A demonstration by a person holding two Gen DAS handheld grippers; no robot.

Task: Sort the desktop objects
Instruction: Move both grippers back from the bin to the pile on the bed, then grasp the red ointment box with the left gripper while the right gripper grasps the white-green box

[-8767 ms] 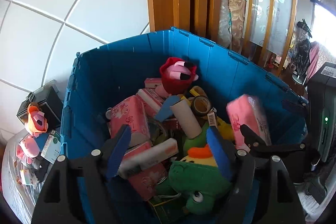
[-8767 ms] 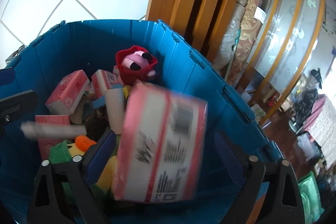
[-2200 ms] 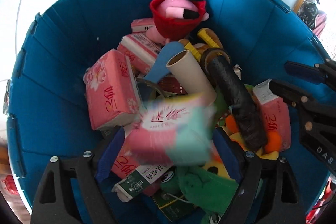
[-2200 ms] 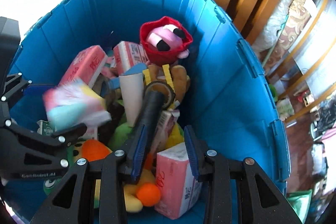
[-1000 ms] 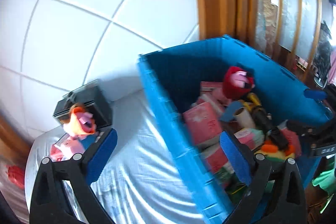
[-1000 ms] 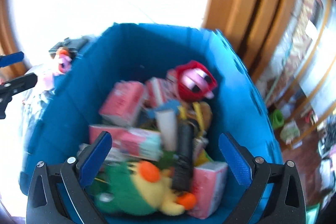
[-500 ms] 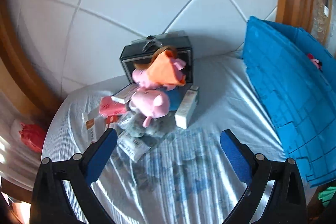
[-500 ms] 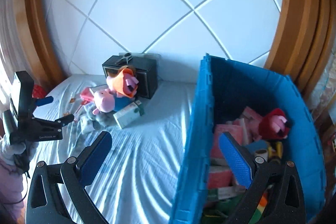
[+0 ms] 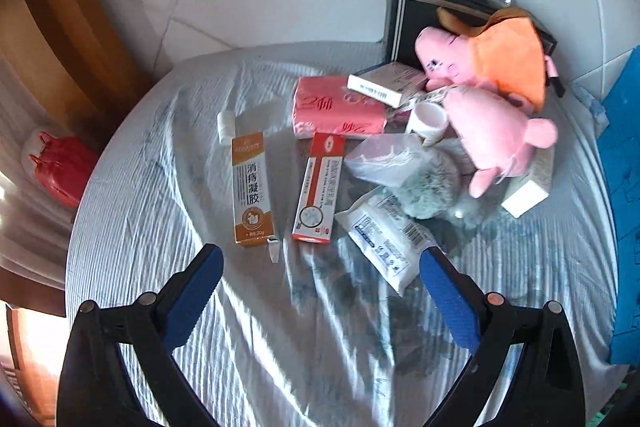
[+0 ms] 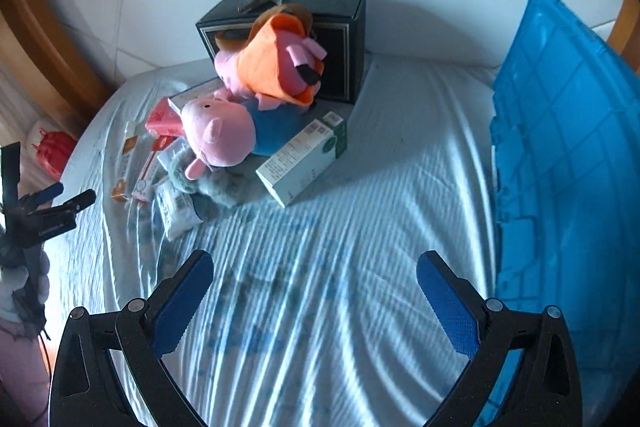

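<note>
- Left gripper (image 9: 320, 269): fingers spread wide, nothing between them, hanging over the near part of the table (image 9: 168, 211), which carries a pale striped cloth.
- Right gripper (image 10: 314, 269): likewise spread and holding nothing, over the bare middle of the cloth.
- Blue crate (image 10: 568, 155): stands at the right edge of the table; only its ribbed outer wall shows, so its contents cannot be told.
- Black box (image 10: 344, 27): at the far edge against the tiled wall, with a small clip on top; what it holds is not visible.
- Pile of things to sort, just before the black box: an orange-dressed pig plush (image 9: 504, 59) leaning on the box, and a pink pig plush (image 9: 492, 131) below it, blue-bodied in the right wrist view.
- Pink tissue pack (image 9: 336, 107): a white barcoded carton (image 9: 384, 83) rests on its far right corner.
- Orange carton (image 9: 250, 187) printed "消痔凝胶", and a red-and-white carton (image 9: 318, 187) whose print is too small to read, lie side by side toward the left edge.
- White packet (image 9: 384, 239) with blue print, touching a grey furry thing (image 9: 428, 187) under a clear bag.
- Green-and-white carton (image 10: 304, 157): on the right of the pile, print unreadable.
- Red bag (image 9: 60, 167): beyond the left edge.
</note>
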